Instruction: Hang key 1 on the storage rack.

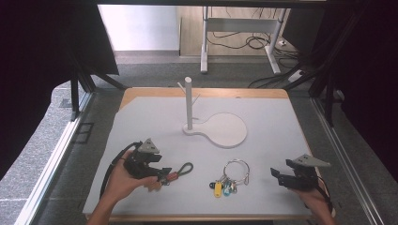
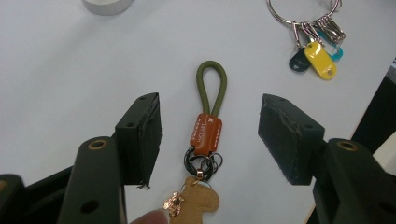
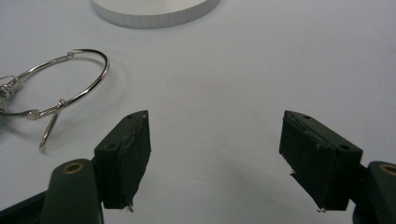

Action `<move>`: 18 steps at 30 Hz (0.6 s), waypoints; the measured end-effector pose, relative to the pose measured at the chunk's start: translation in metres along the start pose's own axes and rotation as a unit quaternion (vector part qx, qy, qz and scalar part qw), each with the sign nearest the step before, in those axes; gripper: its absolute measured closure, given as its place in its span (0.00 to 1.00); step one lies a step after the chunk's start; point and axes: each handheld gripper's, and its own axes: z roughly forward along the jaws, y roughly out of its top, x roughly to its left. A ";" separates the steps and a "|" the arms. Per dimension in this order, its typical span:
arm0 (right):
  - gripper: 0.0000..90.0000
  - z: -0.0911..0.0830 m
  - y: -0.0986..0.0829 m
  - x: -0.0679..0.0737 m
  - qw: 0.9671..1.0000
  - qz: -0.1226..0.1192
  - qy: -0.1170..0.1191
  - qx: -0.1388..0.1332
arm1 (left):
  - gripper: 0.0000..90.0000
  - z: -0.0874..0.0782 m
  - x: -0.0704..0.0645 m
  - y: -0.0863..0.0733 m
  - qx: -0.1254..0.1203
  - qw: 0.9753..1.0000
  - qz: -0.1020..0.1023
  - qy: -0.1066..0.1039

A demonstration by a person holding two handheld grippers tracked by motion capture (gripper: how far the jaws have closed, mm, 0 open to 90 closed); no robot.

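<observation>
An olive cord keychain (image 2: 211, 88) with a brown leather tab, dark rings and a tan charm lies flat on the white table. My left gripper (image 2: 211, 135) stands open around it, one jaw on each side, touching nothing. In the high view the left gripper (image 1: 162, 175) is at the front left, with the keychain (image 1: 182, 170) at its tips. A silver key ring (image 1: 232, 174) with yellow, blue and dark tags lies at the front centre. My right gripper (image 1: 278, 176) rests open to the right of that ring, its jaws (image 3: 215, 149) empty over bare table.
A white peg stand (image 1: 188, 101) rises from a rounded white base (image 1: 224, 131) in the middle of the table. The table's front edge is close behind both hands. Black frame posts and curtains flank the table. The silver ring (image 3: 63, 91) lies left of the right gripper's jaws.
</observation>
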 end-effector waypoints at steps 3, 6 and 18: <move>0.28 0.002 0.000 0.003 1.000 -0.004 0.002 0.004 | 0.44 0.002 0.000 0.002 0.006 1.000 0.002 -0.001; 0.28 0.003 0.001 0.003 1.000 -0.005 0.002 0.004 | 0.44 0.004 0.000 0.004 0.012 1.000 0.005 -0.005; 0.29 0.003 -0.002 0.003 1.000 -0.004 0.002 0.011 | 0.45 0.035 0.002 0.008 0.080 0.997 0.022 -0.005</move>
